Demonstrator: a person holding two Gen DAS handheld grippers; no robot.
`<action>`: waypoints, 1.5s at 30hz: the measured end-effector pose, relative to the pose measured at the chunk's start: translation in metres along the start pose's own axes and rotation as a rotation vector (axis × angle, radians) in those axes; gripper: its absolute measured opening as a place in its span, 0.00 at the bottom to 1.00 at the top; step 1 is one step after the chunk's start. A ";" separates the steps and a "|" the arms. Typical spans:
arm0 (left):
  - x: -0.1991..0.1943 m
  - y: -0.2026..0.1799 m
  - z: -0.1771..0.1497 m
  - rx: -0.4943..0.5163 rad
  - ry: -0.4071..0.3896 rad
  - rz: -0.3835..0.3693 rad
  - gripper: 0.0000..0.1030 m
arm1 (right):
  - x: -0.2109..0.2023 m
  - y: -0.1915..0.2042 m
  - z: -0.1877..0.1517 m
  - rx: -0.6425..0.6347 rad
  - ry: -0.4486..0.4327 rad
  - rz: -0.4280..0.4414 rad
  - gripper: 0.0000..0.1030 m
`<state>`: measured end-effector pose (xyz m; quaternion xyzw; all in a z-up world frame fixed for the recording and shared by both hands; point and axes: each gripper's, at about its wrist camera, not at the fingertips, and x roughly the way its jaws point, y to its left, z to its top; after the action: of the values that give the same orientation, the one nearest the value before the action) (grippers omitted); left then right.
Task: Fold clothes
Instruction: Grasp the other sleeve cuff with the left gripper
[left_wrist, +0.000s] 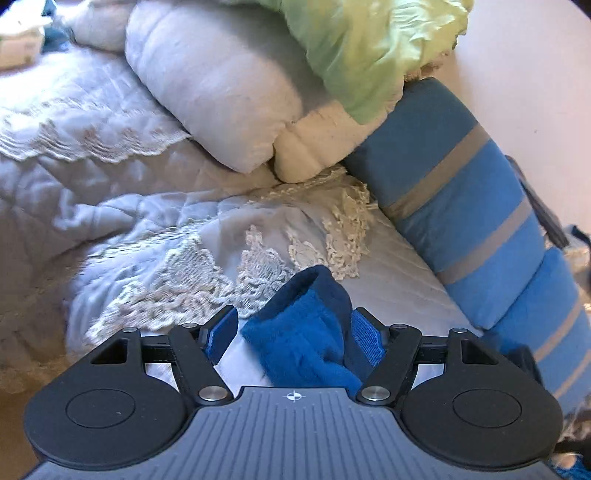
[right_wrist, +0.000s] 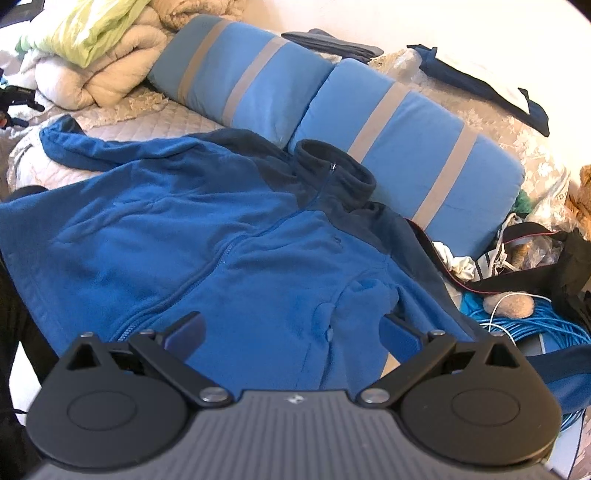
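While left tongs (left_wrist: 295, 332) gape round a sleeve cuff (left_wrist: 306, 325) (rest hidden), right tongs (right_wrist: 291, 332) spread over fleece jacket (right_wrist: 221, 236).

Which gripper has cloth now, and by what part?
Neither grips: the fleece jacket's cuff lies between the open left gripper; right gripper is open above its body.

You are in a home bedroom, working on a bed. A quilted white bedspread (left_wrist: 122, 206) with lace trim covers the mattress, and folded duvets (left_wrist: 221, 96) are piled at one end with a pale green sheet (left_wrist: 369, 48) on top. Two blue cushions with grey stripes (right_wrist: 369, 122) lean along a plain white wall (right_wrist: 461, 22). Beside the bed you see household clutter: a coil of blue cable (right_wrist: 535, 328), bags and loose cloths.
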<state>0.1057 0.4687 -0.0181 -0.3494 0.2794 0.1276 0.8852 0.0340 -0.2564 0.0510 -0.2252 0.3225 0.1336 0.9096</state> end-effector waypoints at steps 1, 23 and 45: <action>0.006 0.004 0.002 -0.005 0.007 -0.016 0.65 | 0.002 0.003 0.000 -0.004 0.007 0.000 1.00; 0.017 0.033 -0.020 0.055 0.096 -0.002 0.10 | 0.013 0.038 -0.007 -0.049 0.066 0.032 1.00; 0.008 0.050 -0.025 -0.524 0.212 0.093 0.55 | 0.007 0.043 -0.022 -0.036 0.061 0.036 1.00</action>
<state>0.0808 0.4881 -0.0652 -0.5643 0.3437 0.1987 0.7238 0.0110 -0.2294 0.0169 -0.2398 0.3518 0.1487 0.8925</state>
